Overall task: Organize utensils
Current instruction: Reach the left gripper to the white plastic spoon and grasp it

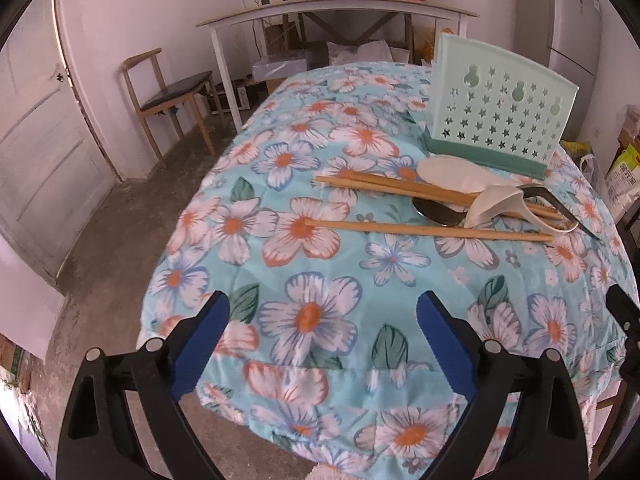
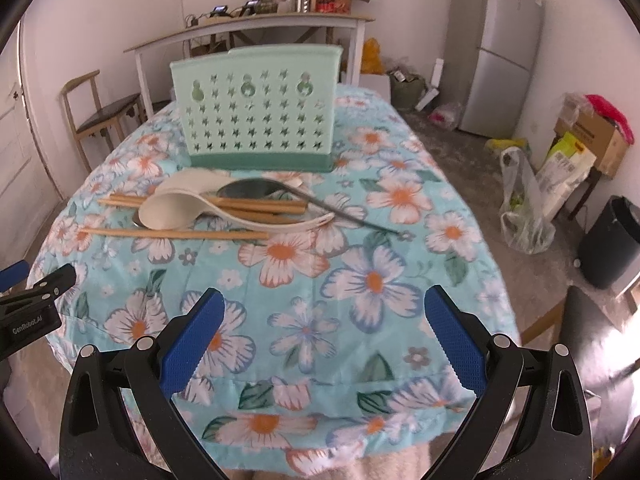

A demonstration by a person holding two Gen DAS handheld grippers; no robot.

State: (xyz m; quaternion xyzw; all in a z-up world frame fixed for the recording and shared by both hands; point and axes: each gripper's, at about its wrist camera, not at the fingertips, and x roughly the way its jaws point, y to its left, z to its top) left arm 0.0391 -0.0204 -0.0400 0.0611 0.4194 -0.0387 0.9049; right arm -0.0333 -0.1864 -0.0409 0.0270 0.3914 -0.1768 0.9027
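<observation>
A pale green utensil holder [image 1: 496, 112] [image 2: 256, 108] with star-shaped holes stands upright on the floral tablecloth. In front of it lies a pile: wooden chopsticks [image 1: 424, 230] [image 2: 176, 233], white plastic spoons [image 1: 452, 174] [image 2: 172, 210] and a dark metal ladle [image 1: 436, 210] [image 2: 256, 190]. My left gripper [image 1: 322, 308] hangs open over the near part of the cloth with nothing between its blue pads. My right gripper [image 2: 322, 306] is also open and holds nothing, well short of the pile. The left gripper's tip shows at the left edge of the right wrist view.
The table [image 2: 360, 264] is covered by a blue flowered cloth. A wooden chair [image 1: 168, 96] and a white side table [image 1: 340, 8] stand behind it. A grey fridge [image 2: 500, 48], bags, boxes and a black bin [image 2: 608, 240] lie to the right.
</observation>
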